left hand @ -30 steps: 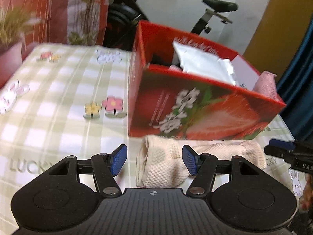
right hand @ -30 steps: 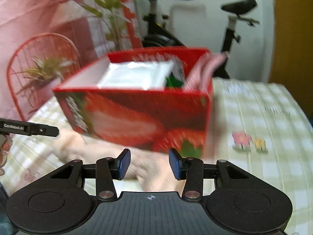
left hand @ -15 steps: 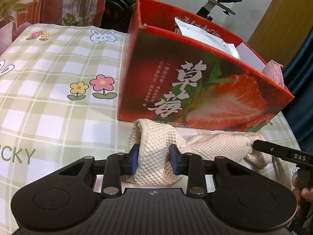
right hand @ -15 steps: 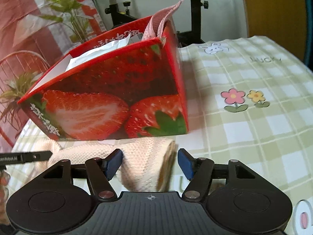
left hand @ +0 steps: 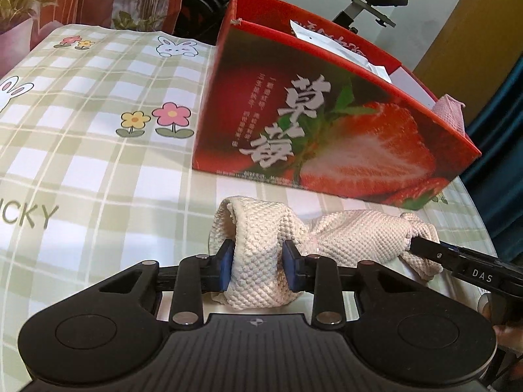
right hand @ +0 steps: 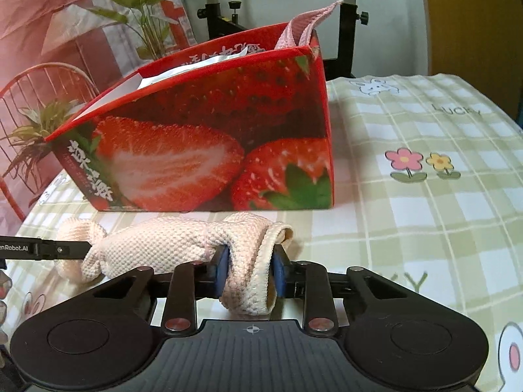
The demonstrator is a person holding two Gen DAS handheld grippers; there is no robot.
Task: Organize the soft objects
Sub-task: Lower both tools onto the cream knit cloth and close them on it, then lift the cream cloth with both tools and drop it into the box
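The cream waffle-knit cloth (left hand: 327, 238) lies twisted on the checked tablecloth (left hand: 98, 163), just in front of the strawberry box (left hand: 327, 130). At its left end the left gripper (left hand: 258, 261) is clamped on a bunched fold; at the other end the right gripper (right hand: 250, 266) has just been closing and now pinches the rolled edge. The cloth looks light, limp and grippy, so I'd expect it to sag between the two holds when lifted. Thick folds like these seem the safest place to hold. A pink cloth (right hand: 307, 26) already hangs over the box's rim.
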